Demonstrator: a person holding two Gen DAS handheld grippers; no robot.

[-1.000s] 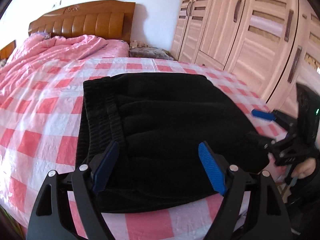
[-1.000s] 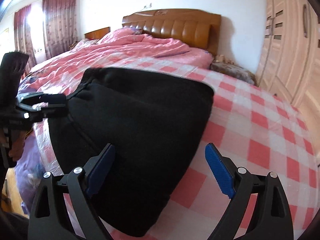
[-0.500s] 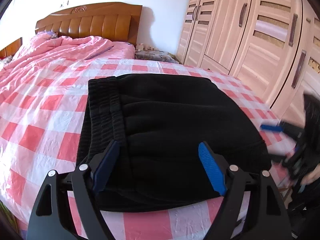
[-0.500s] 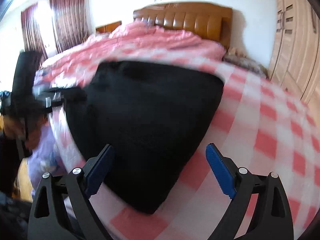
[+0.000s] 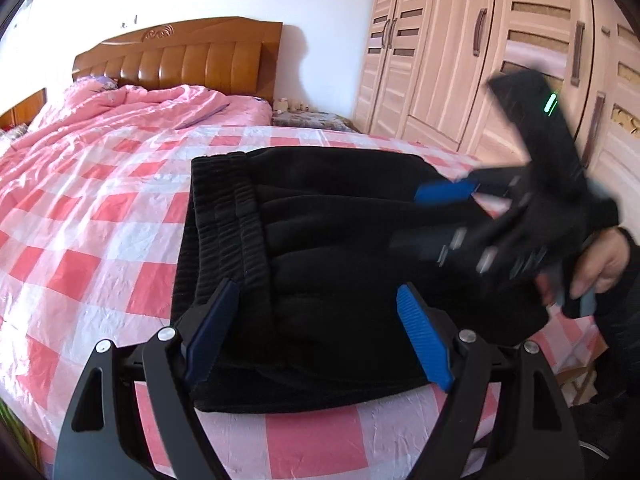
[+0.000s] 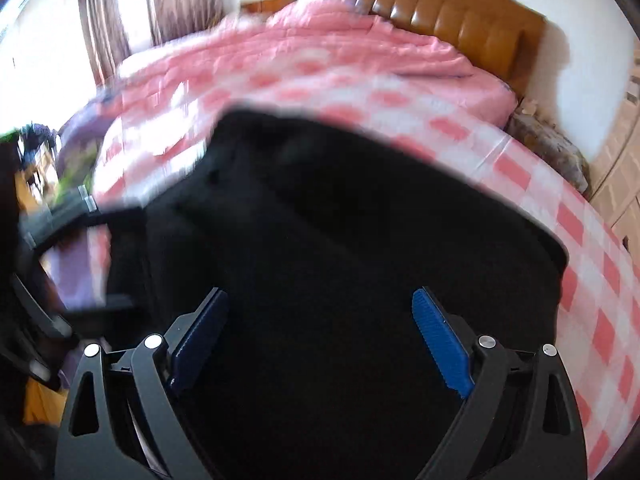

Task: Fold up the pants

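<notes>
The black pants [image 5: 340, 264] are seen already folded into a compact, thick packet on the checked bed [image 5: 100, 220], with the waistband [image 5: 230, 216] stacked on the left side. The left gripper [image 5: 316, 336] is held apart over the near edge, nothing being clamped. The right gripper [image 6: 320, 340] is also held apart above the fabric, so probably only a last fold or some smoothing is left.

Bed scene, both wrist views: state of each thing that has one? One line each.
black pants: folded into a compact stack, flat on the checked sheet, waistband showing at its left edge.
left tongs: open, empty, over the stack's near edge.
right tongs: open, empty, over the pants, blurred.
pink quilt: bunched by the headboard.
wardrobe doors: closed.
</notes>
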